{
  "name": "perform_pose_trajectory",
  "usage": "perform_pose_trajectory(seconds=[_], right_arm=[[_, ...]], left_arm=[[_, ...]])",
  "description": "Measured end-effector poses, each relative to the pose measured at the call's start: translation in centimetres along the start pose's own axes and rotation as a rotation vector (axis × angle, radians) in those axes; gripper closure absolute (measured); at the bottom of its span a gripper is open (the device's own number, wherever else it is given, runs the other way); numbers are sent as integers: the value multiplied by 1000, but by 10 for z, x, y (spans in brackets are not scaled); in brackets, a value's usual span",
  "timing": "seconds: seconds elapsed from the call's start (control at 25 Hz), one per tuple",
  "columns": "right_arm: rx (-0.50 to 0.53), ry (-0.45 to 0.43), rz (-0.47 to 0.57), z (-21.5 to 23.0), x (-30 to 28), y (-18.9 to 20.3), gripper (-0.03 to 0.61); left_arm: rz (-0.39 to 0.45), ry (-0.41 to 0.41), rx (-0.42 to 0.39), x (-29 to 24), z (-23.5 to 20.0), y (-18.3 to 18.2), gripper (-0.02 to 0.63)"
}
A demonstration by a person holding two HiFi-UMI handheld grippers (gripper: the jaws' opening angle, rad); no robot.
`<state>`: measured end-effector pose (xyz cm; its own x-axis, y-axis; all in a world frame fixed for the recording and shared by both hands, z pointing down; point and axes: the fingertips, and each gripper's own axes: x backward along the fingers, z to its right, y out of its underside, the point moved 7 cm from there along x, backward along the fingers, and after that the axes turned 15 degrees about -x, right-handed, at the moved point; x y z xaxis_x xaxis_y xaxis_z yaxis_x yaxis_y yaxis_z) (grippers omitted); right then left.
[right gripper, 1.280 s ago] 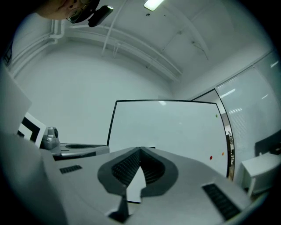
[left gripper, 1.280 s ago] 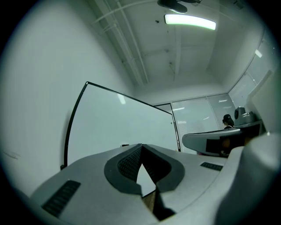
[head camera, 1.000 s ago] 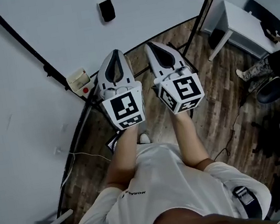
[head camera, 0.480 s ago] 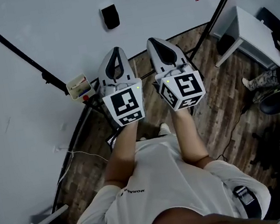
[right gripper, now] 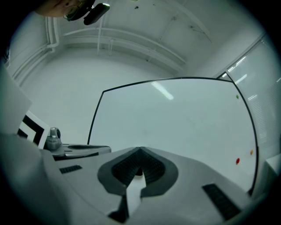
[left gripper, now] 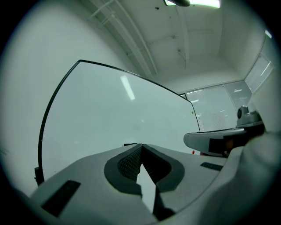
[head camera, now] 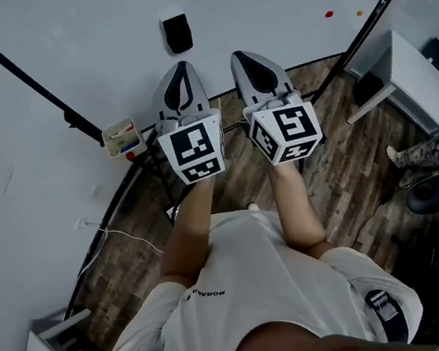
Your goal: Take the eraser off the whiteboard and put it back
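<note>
A black eraser point(head camera: 177, 33) sticks to the whiteboard point(head camera: 96, 33), straight ahead of my two grippers in the head view. My left gripper point(head camera: 179, 70) points at the board just below the eraser, its jaws shut with nothing between them. My right gripper point(head camera: 242, 58) is beside it on the right, also shut and empty. In the left gripper view the left gripper point(left gripper: 139, 145) has its tips together before the whiteboard point(left gripper: 109, 114), and the eraser shows only as a dark sliver. The right gripper point(right gripper: 139, 150) faces the whiteboard point(right gripper: 175, 114) in its own view.
A small tray with markers point(head camera: 120, 136) hangs on the board's black frame at the left. Red and orange magnets point(head camera: 330, 14) dot the board at the right. A white table point(head camera: 404, 81) stands at the right. A cable point(head camera: 121, 233) runs over the wooden floor.
Both grippers have moved forward toward the whiteboard, side by side. The eraser now lies closer to the left gripper's tip. The jaws stayed shut.
</note>
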<state>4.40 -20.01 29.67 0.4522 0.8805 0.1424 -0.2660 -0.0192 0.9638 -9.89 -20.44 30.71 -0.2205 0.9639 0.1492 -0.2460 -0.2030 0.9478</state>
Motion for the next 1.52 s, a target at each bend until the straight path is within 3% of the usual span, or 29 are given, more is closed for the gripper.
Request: perform_pose_trajectory(seconds=[0.56,0.8,1.04,1.16,1.32,1.52], right_arm=[[-33,-61,-2,27,-17,1,565],[-43,-72,10,35,-22,-2,565],[-53,-66,11,47,-24,-5,565],[-61,-66,12,54,-24,-6,565],[-71,-69,10,59,-25,-4,565],[-77,-78,11,62,-26,-4,565]], left_arm=[[-66,-79,-10,-38,7,17,611],[-79,-122,20,-54,7,27,603],[-114,-154,61,-68,8,34,520],[-144,-201,43,-73,7,36,505],[-162,-191,19,-82,12,39,415],[-198,-214,16,-93,13,45,363]])
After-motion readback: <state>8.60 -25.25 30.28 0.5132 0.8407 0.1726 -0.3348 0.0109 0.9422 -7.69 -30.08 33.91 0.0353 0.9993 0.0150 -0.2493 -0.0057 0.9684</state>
